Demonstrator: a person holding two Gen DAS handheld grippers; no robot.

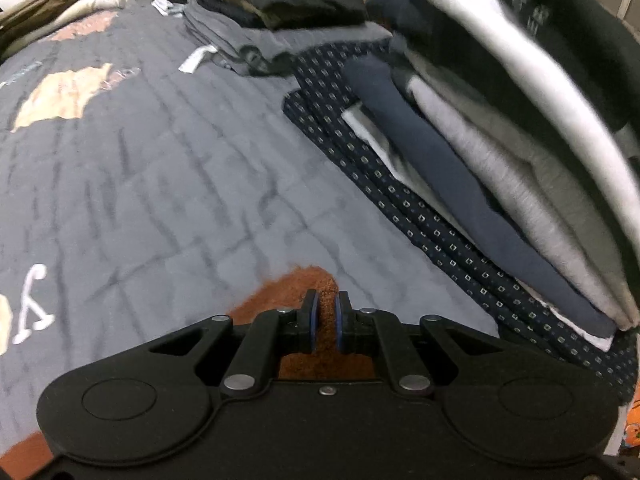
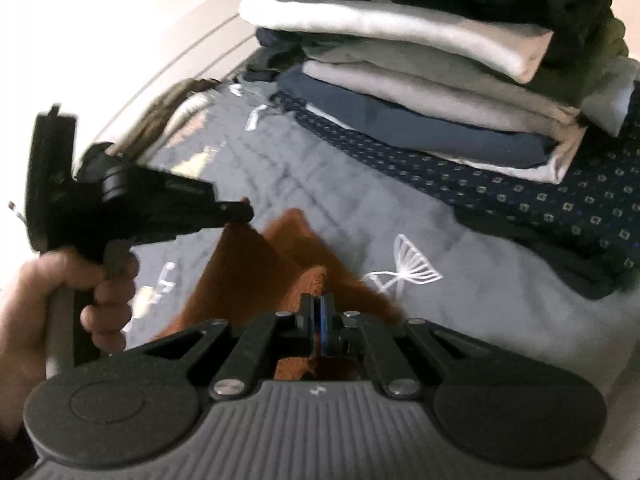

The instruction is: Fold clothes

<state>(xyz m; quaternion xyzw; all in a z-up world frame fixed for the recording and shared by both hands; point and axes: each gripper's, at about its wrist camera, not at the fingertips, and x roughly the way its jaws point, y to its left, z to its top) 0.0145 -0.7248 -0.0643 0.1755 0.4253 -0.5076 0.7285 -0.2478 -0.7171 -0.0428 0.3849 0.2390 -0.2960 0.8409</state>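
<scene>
A rust-orange cloth (image 2: 244, 268) hangs between both grippers above the grey quilted bed. My left gripper (image 1: 327, 300) is shut on an edge of the orange cloth (image 1: 276, 292); in the right wrist view the left gripper (image 2: 240, 212) shows at the left, held by a hand, pinching the cloth's far corner. My right gripper (image 2: 319, 308) is shut on a nearer folded edge of the same cloth. Most of the cloth is hidden below the gripper bodies.
A tall stack of folded clothes (image 1: 500, 152) stands at the right on a dark dotted fabric (image 1: 360, 160); the stack also shows in the right wrist view (image 2: 420, 80). A second pile of dark folded clothes (image 1: 280, 12) lies at the far end. The grey quilt (image 1: 140, 180) spreads left.
</scene>
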